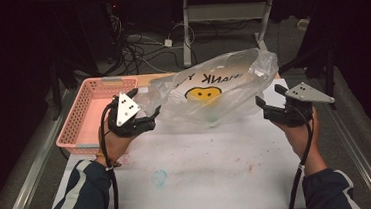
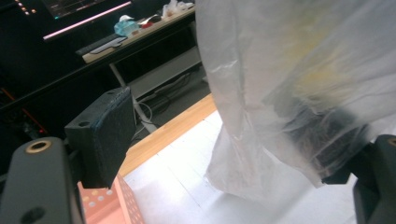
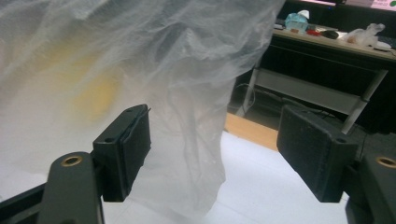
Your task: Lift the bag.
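the plastic bag (image 1: 212,90) is a thin, translucent white sack lying puffed up on the far half of the white table (image 1: 213,167), its long axis running across the table from left to right, the crumpled end pointing up and to the far right. printed on it is a yellow smiley face, and above that dark lettering seen mirrored through the film; it reads "thank y", the rest lost in the folds. in the left gripper view the bag (image 2: 289,79) hangs in front of the right-hand jaw, which shows dark through the film, while the other jaw stands bare and well off to the side.

the left gripper (image 1: 141,108) is at the bag's left end, its jaws spread wide; film lies against one jaw, and nothing is pinched. the right gripper (image 1: 266,105) is just beside the bag's right end, jaws also wide apart. in the right gripper view the bag (image 3: 140,60) drapes behind the left-hand jaw and into the gap, with no pad pressing on it.

a pink basket (image 1: 86,115) sits on the table's left edge, just beside the left gripper.
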A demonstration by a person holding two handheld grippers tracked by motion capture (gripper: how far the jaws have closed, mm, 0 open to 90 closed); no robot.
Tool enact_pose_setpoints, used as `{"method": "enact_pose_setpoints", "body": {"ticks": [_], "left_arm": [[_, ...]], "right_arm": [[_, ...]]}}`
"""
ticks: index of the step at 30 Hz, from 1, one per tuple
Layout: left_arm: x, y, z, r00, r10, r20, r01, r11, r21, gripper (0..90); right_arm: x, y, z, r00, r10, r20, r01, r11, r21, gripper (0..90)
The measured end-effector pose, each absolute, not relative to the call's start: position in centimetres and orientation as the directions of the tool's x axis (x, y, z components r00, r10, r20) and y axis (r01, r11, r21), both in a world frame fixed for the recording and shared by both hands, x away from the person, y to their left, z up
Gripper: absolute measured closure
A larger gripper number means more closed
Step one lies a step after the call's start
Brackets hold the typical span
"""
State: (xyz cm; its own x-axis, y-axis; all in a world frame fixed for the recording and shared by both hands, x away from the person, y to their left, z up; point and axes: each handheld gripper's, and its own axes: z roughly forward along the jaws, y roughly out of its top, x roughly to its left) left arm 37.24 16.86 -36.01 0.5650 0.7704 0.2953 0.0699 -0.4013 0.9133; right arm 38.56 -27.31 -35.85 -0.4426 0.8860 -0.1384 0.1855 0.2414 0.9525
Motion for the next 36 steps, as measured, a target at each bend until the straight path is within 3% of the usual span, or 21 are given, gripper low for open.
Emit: {"method": "enact_pose_setpoints", "body": {"ticks": [10, 36], "left_arm": [[33.6, 18.6, -36.8, 0.601, 0.714, 0.36, 0.031, -0.471, 0.881, 18.1], [29.7, 21.7, -41.3, 0.652, 0.664, 0.367, 0.07, -0.534, 0.842, 18.1]], "right_arm": [[36.0, -26.8, -36.2, -0.477, 0.86, -0.181, 0.15, 0.283, 0.947, 23.3], [31.0, -28.2, -38.9, -0.544, 0.814, -0.205, 0.157, 0.339, 0.928, 20.1]]}}
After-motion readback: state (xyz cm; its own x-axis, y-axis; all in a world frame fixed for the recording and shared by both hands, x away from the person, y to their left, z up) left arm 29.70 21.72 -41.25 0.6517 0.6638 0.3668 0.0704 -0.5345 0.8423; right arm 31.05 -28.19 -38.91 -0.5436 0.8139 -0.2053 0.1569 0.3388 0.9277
